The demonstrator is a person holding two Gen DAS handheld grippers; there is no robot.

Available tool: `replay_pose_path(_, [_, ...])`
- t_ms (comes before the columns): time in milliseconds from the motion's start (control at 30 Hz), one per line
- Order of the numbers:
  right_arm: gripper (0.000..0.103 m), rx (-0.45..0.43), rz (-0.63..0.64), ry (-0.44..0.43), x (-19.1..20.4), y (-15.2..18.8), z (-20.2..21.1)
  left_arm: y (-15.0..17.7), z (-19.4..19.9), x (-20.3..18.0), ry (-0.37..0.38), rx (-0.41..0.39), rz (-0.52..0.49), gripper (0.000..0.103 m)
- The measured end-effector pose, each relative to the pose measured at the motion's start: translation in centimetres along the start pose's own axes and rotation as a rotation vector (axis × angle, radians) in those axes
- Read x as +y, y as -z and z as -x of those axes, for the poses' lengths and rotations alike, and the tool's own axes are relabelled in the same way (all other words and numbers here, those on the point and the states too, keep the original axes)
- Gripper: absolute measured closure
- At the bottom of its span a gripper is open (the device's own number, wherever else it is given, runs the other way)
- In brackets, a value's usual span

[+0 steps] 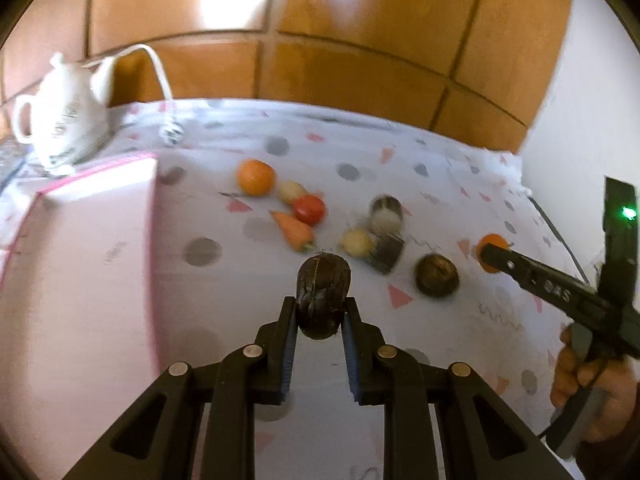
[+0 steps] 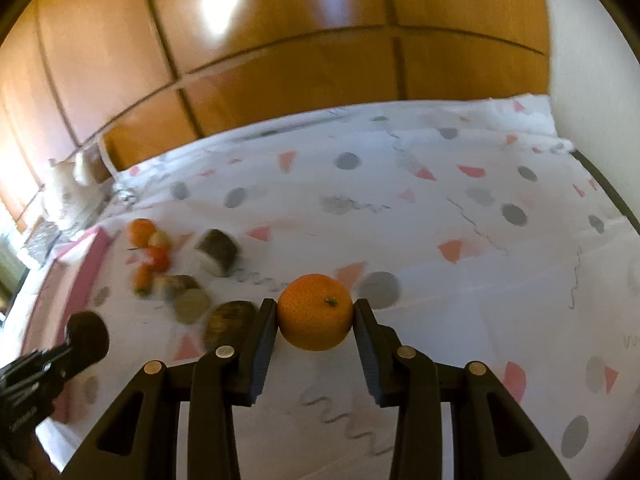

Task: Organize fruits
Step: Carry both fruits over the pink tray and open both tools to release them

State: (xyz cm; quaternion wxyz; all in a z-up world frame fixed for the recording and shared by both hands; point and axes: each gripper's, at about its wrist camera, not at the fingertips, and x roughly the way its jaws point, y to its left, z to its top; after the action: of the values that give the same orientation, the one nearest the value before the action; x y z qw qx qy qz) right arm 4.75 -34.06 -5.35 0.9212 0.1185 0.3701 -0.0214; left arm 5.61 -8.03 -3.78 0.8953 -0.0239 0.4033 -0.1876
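My left gripper [image 1: 320, 308] is shut on a dark brown wrinkled fruit [image 1: 323, 294] and holds it above the patterned cloth [image 1: 420, 152]. My right gripper [image 2: 315, 312] is shut on an orange [image 2: 315, 317]; it also shows in the left wrist view [image 1: 493, 254] at the right, with the orange [image 1: 493, 242] at its tip. On the cloth lie another orange [image 1: 256, 177], a tomato [image 1: 309, 209], a carrot [image 1: 294, 231], two pale round fruits [image 1: 292, 191] [image 1: 357, 243], a dark round fruit [image 1: 437, 275] and two cut brown pieces [image 1: 386, 210] [image 1: 388, 254].
A pink-edged white box [image 1: 80, 264] stands at the left. A white teapot [image 1: 64, 120] and a white cable [image 1: 160, 76] are behind it. Wooden panels [image 1: 360, 40] back the table, and a white wall [image 1: 592, 100] is at the right.
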Motion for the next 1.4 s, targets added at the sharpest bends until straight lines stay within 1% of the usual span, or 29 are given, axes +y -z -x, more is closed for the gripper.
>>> replay_pose_path(67, [0.064,-0.009,0.038,-0.031,1.5,-0.2,0.6,-0.2,1.1,1.2,-0.034,-0.022,0.018,0.081])
replay_pose_path(200, [0.064,-0.014,0.13,-0.132,5.7,-0.4,1.3,-0.7,3.3,4.3,-0.112,-0.059,0.083,0.081])
replay_pose_path(300, [0.064,0.02,0.202,-0.228,9.5,-0.3,0.9,-0.8,4.5,6.5,-0.178,-0.076,0.126,0.081])
replay_pose_path(433, [0.064,0.065,0.253,-0.345,14.0,0.0,0.0,-0.3,6.0,9.8,-0.27,-0.1,0.171,0.081])
replay_pose_path(567, [0.064,0.112,0.313,-0.428,18.6,0.1,-1.0,0.5,7.2,12.9,-0.342,-0.104,0.229,0.081])
replay_pose_path(633, [0.064,0.13,0.34,-0.455,20.9,0.4,-1.4,0.8,7.7,14.0,-0.364,-0.106,0.254,0.081])
replay_pose_path(733, [0.064,0.154,0.365,-0.464,23.4,0.6,-2.3,1.2,8.1,15.2,-0.393,-0.109,0.287,0.081])
replay_pose_path(833, [0.064,0.176,0.365,-0.471,24.8,0.8,-3.0,1.5,8.3,16.1,-0.407,-0.107,0.313,0.081])
replay_pose_path(900, [0.062,0.181,0.368,-0.468,25.8,0.9,-3.3,1.8,8.3,16.7,-0.415,-0.102,0.338,0.08])
replay_pose_path(967, [0.061,0.188,0.366,-0.474,26.3,1.0,-3.3,1.9,8.4,16.9,-0.42,-0.105,0.354,0.073])
replay_pose_path(1000, [0.059,0.187,0.365,-0.476,26.4,1.0,-3.3,1.9,8.5,17.1,-0.422,-0.11,0.359,0.065])
replay_pose_path(1067, [0.052,0.172,0.369,-0.462,26.7,1.1,-3.0,2.0,8.7,17.2,-0.417,-0.117,0.366,0.064])
replay_pose_path(1133, [0.052,0.166,0.366,-0.458,26.6,1.3,-2.8,1.9,8.8,17.2,-0.409,-0.119,0.372,0.063])
replay_pose_path(1233, [0.052,0.148,0.333,-0.43,25.6,1.5,-2.3,1.9,9.0,17.0,-0.384,-0.13,0.386,0.061])
replay_pose_path(1300, [0.052,0.133,0.3,-0.394,24.3,1.7,-1.9,1.7,9.1,16.7,-0.368,-0.138,0.384,0.058])
replay_pose_path(1400, [0.052,0.121,0.259,-0.348,22.3,1.9,-1.6,1.5,9.2,15.7,-0.341,-0.148,0.367,0.058])
